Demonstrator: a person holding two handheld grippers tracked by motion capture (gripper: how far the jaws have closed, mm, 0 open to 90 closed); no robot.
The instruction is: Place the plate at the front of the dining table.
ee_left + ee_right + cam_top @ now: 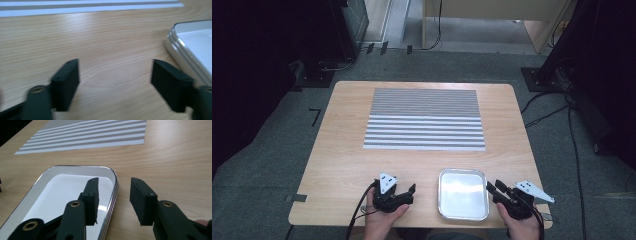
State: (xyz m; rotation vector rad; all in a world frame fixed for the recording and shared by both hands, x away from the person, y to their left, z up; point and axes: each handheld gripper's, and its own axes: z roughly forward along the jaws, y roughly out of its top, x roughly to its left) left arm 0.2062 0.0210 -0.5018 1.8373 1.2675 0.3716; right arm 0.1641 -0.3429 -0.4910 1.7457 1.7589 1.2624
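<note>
High view: both grippers, left gripper (404,189) and right gripper (494,187), gaping wide, holding nothing, flanking tray (463,212) between fingers, seemingly readied.

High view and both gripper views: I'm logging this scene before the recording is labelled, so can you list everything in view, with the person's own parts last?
Table: one, light wood, centre of the high view.
Striped mat: one, grey and white stripes, flat on the table's far half.
Metal tray: one, silver, empty, near edge, between the grippers.
Cables: several, black, on the grey floor right of the table.
Hands: two, at the near edge.
Left gripper: one, black, open, left of the tray.
Right gripper: one, black, open, at the tray's right rim.
</note>
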